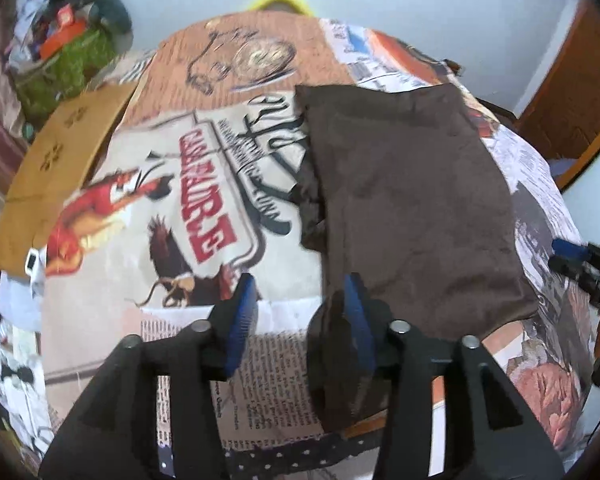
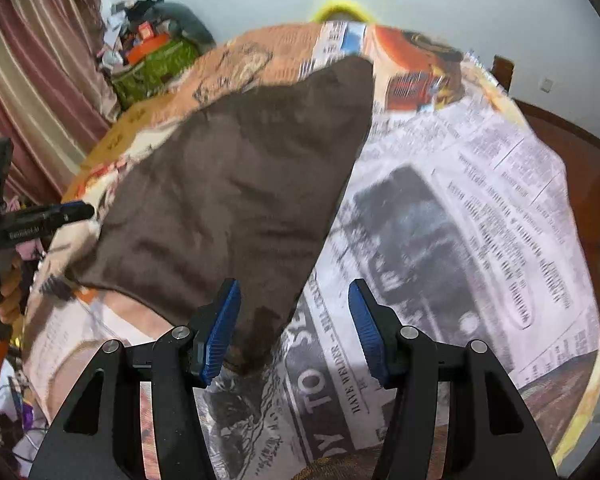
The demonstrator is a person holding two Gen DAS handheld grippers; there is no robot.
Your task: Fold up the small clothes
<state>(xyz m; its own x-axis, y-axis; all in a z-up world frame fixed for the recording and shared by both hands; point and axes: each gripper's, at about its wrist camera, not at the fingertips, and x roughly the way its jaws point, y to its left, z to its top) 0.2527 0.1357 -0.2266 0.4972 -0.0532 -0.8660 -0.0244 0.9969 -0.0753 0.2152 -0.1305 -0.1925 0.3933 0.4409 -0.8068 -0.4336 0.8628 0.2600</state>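
At the far left, a heap of clutter with a green patterned bag (image 1: 76,60) sits beside striped maroon curtains (image 2: 40,92). Nearer, a flat tan cardboard sheet (image 1: 56,160) lies at the left edge of the table, which is covered by a newspaper-print cloth with red lettering and cartoon pictures (image 1: 160,208).

The left gripper (image 1: 300,312) hangs over the near side of that cover with its blue-padded jaws about half open. A near corner of the dark brown fabric garment (image 1: 412,200) lies close against the inner face of its right pad; the pads do not press on it together.

The brown garment lies spread flat on the cover, right of the red lettering, reaching from the near edge toward the far side.

The right gripper (image 2: 294,328) hovers over the garment's near right corner, jaws about half open and holding nothing; the corner's tip lies just beside its left pad, while the right pad stands over black-and-white newsprint (image 2: 480,220). At the far right runs a brown wooden frame (image 2: 572,136).
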